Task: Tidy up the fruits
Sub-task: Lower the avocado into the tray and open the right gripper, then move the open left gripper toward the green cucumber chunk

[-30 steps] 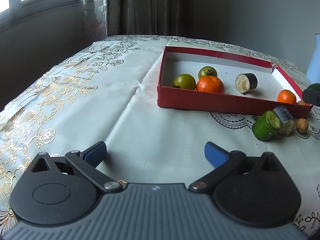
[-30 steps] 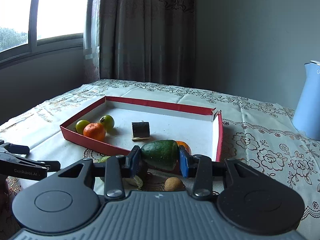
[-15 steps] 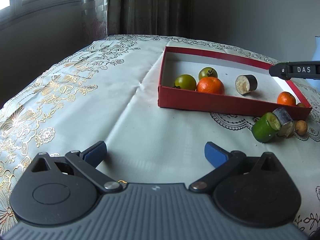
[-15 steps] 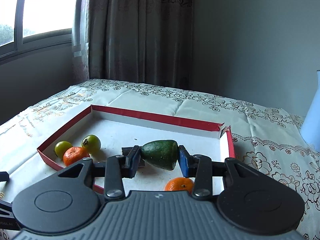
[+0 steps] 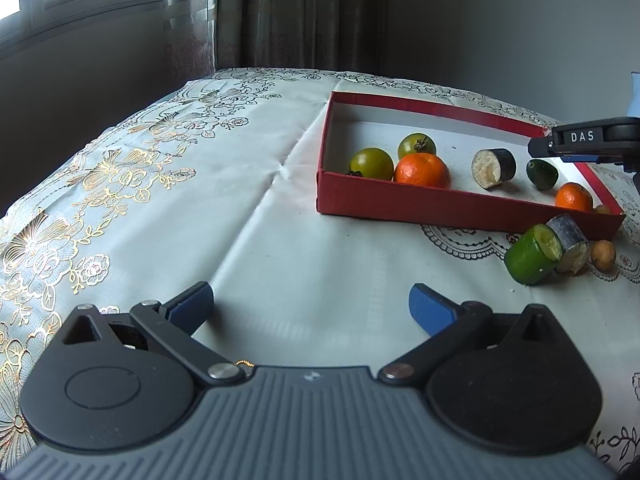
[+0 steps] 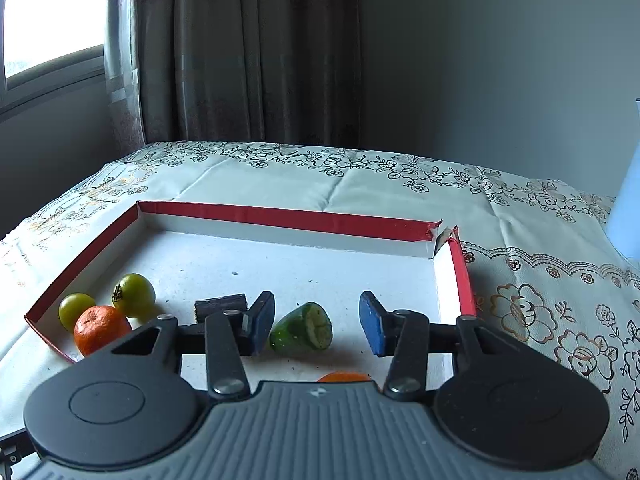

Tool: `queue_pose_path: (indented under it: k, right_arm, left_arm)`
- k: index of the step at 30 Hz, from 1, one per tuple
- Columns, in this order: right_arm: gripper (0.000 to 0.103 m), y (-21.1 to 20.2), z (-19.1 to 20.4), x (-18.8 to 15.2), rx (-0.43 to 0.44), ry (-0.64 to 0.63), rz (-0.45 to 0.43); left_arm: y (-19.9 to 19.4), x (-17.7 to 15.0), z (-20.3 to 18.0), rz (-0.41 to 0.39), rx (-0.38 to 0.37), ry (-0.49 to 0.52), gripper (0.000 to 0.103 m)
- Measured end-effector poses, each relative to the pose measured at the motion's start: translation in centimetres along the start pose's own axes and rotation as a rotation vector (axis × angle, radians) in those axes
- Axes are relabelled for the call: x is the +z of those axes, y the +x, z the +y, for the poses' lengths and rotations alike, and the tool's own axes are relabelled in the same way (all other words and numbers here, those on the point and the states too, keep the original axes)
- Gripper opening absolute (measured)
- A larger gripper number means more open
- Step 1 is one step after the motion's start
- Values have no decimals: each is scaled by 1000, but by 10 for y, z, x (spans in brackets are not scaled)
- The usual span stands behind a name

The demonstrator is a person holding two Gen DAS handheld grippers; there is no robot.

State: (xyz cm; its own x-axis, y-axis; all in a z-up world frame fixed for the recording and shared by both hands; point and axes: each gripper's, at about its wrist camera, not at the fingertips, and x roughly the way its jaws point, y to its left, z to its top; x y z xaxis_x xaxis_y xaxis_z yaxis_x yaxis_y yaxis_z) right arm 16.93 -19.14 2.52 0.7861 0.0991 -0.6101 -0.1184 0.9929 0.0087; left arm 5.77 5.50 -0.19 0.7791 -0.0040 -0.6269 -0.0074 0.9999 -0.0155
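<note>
Now that the right gripper (image 6: 316,322) has spread its fingers, the green piece (image 6: 301,327) it carried a moment ago lies free on the tray (image 6: 280,216) floor, beside the eggplant slice (image 6: 220,305). Near the tray's front wall, three pieces (image 5: 556,250) wait on the table, while the left gripper (image 5: 310,304) hovers open and empty.

Both grippers: grey ribbed body, black round housings w/ silver screws, blue pads (image 5: 430,307); "DAS" label on right gripper (image 5: 582,137).
</note>
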Motion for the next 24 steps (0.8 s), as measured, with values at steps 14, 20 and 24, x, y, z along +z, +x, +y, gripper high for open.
queue_pose_path:
  k: [14,20,24]
  right_arm:
    - [79,-104,-55,-62,-2,89,-48]
    - [86,-116,-65,-98,-89,78,64]
    - [86,-108,-63,-111,-124,32,109]
  left_arm:
    - [0,0,-1,4,8,6,103]
    - [-1,0,-3,8,18,13,103]
    - [-1,0,-3,9,17,12,103]
